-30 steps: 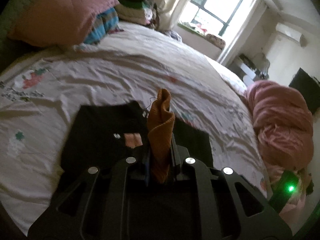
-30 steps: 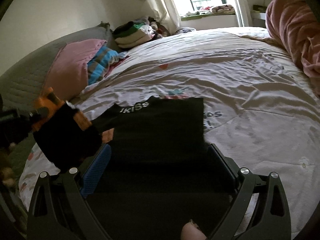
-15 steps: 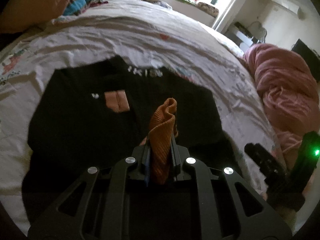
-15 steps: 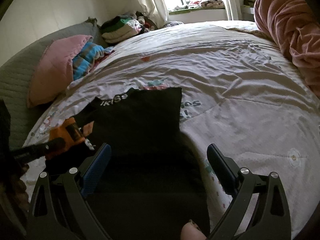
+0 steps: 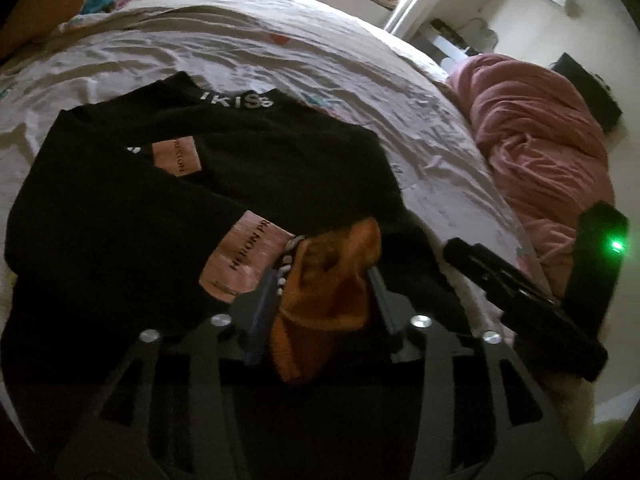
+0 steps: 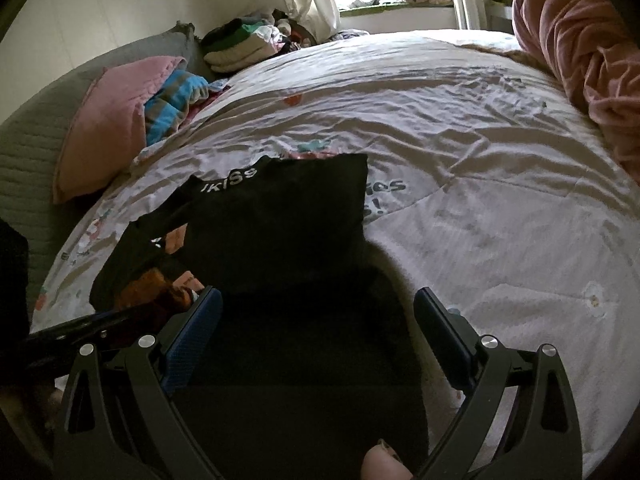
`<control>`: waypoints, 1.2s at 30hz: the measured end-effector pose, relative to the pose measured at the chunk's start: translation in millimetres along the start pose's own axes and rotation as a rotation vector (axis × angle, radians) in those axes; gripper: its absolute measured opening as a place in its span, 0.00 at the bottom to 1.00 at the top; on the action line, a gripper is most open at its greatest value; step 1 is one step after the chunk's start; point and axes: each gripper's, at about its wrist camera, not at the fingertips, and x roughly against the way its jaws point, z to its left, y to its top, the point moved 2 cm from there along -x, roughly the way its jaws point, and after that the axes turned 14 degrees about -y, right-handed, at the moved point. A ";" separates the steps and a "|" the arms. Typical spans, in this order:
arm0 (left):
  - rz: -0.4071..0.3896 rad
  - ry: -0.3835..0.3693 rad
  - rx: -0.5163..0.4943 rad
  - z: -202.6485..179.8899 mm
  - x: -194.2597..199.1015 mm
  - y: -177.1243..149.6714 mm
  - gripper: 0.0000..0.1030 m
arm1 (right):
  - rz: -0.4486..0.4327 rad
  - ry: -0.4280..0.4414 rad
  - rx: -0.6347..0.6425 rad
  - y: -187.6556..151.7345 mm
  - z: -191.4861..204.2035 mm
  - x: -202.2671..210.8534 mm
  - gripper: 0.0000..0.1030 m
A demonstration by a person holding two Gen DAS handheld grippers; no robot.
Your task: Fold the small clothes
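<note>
A black sweater (image 5: 256,168) with white collar lettering and pink patches lies on the bed, also in the right wrist view (image 6: 288,208). Its orange cuff (image 5: 336,280) sits between the fingers of my left gripper (image 5: 324,276), whose jaws stand apart around it, low over the sweater's body. The cuff shows at the left in the right wrist view (image 6: 152,292). My right gripper (image 6: 316,312) is open and empty over the sweater's near edge; it appears at the right in the left wrist view (image 5: 520,280).
The white printed bedsheet (image 6: 480,160) spreads around the sweater. A pink pillow (image 6: 108,124) and a striped blanket (image 6: 176,100) lie at the left, folded clothes (image 6: 240,44) at the back, and a pink duvet (image 5: 540,140) at the right.
My left gripper carried the orange cuff down and across onto the sweater's body, and its jaws have widened around the cuff. The right gripper stayed open over the near edge.
</note>
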 end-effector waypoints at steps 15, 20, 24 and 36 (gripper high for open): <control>-0.158 0.265 0.091 54.9 68.8 10.6 0.85 | 0.212 0.130 0.172 -46.8 89.1 -34.6 0.49; -0.195 0.278 0.134 71.3 86.9 9.5 0.86 | 0.156 0.202 0.184 -34.4 97.5 -23.4 0.13; -0.218 0.273 0.165 81.4 96.1 9.7 0.86 | 0.058 0.241 0.240 -10.6 110.9 -2.1 0.13; -0.268 0.271 0.234 105.8 115.2 13.1 0.86 | -0.284 0.159 0.467 97.5 122.5 44.7 0.12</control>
